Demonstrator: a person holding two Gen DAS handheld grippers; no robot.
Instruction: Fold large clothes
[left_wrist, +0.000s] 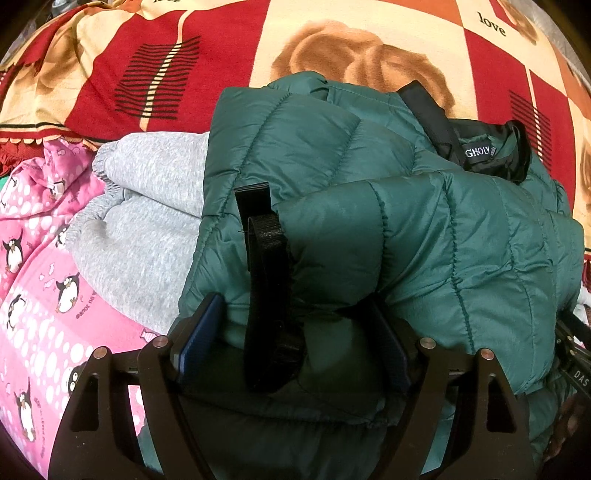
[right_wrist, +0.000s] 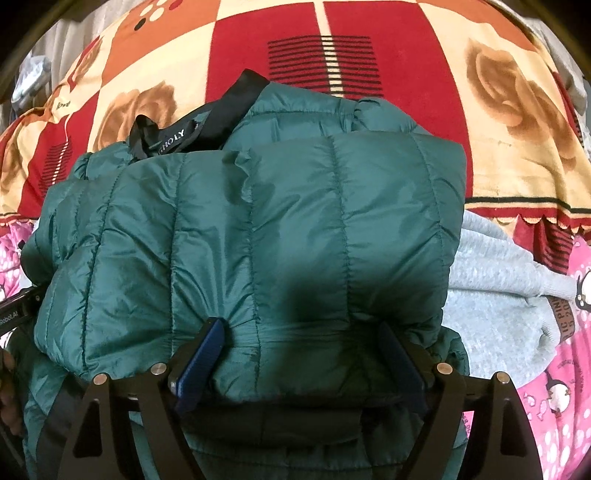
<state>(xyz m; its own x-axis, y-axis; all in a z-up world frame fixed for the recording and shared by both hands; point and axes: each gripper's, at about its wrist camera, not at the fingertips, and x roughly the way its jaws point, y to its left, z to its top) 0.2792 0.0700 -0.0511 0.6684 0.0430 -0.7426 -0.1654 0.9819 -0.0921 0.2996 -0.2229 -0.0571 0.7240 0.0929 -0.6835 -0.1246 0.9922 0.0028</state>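
Both grippers had the green puffer jacket (left_wrist: 369, 206)

I had L gripper (left_wrist: 295, 332) & R gripper (right_wrist: 299, 354) each pinching its near edge; jacket lay folded on the blanket (left_wrist: 221, 48), partly over a grey sweatshirt (left_wrist: 147, 221).

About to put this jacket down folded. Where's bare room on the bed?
Free: the red blanket beyond the green jacket. Crowded: the grey sweater and pink penguin fabric fill the near side.
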